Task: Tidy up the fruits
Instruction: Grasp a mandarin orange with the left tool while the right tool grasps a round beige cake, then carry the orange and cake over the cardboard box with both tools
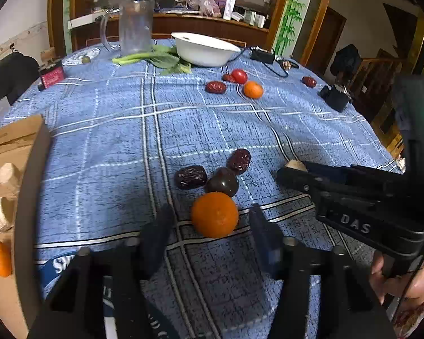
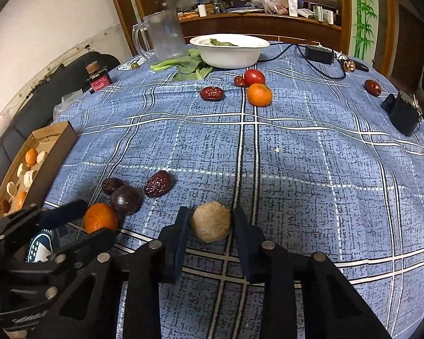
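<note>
Tablecloth (image 2: 296,169); pale chunk (image 2: 211,221) unobscured rightward.

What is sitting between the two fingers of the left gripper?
A round orange tangerine sits on the blue checked tablecloth between the left gripper fingers, which stand apart beside it without clearly touching. The left wrist view shows this best.

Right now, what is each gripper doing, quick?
Left gripper: open, fingers either side of the orange, not gripping it.
Right gripper: shut on the beige ball.
</note>
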`<state>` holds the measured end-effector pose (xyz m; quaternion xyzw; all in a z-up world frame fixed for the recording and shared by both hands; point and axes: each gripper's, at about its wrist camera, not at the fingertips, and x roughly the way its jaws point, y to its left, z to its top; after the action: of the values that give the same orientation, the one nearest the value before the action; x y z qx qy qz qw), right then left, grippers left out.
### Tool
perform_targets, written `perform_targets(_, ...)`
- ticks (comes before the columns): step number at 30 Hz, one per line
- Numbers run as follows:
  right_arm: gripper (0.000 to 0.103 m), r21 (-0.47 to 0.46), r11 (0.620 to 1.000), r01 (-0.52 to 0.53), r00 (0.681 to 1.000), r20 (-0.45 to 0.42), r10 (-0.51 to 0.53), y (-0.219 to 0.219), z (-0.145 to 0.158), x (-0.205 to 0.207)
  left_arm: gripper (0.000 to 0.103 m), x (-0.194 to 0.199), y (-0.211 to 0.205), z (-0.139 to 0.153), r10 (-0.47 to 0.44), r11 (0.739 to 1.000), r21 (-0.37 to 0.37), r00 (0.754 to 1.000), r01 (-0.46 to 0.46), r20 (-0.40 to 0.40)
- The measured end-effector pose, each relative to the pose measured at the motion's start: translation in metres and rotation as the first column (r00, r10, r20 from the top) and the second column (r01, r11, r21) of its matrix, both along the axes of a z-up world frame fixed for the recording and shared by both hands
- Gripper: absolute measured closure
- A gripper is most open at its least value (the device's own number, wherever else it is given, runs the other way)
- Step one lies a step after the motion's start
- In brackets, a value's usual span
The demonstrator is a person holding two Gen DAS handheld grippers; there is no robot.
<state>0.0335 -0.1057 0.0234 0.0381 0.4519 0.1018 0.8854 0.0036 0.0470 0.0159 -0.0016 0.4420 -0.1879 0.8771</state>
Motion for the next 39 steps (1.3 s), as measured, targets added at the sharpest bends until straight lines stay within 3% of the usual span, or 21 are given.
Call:
perform_targets(4,0.070,-0.004,1.000,0.000,1.000,0.008,0.000,0.001,0.000,-0.001,0.071,-0.001,-0.002,-0.001,-0.008,1.000,0.004,1.000,0.008,0.013)
perform_targets(12,0.071,0.015,1.000,0.012,1.000,0.008,-0.012,0.000,0.001,-0.006,0.072,-0.005,0.006,0.002,0.013,1.000,-0.014,1.000,-0.013,0.022)
perform_targets(18,0.070,0.026,1.000,0.008,0.999,0.041,-0.009,0.003,0.020,-0.030,0.072,-0.031,0.019,0.025,0.026,0.999,-0.035,0.998,-0.024,0.064)
perform_targets(26,0.070,0.068,0.995,-0.074,0.994,0.091,0.067,0.038,0.052,-0.056,0.072,-0.067,0.074,0.058,0.139,0.987,-0.097,0.984,-0.128,0.109)
perform_targets(32,0.070,0.083,0.979,-0.188,0.979,0.099,0.180,0.092,0.064,-0.064,0.072,-0.085,0.143,0.062,0.296,0.955,-0.080,0.947,-0.287,0.127)
perform_targets(39,0.069,0.110,0.931,-0.349,0.937,0.066,0.344,0.179,0.061,-0.067,0.072,-0.092,0.225,0.045,0.476,0.879,-0.037,0.875,-0.475,0.088)
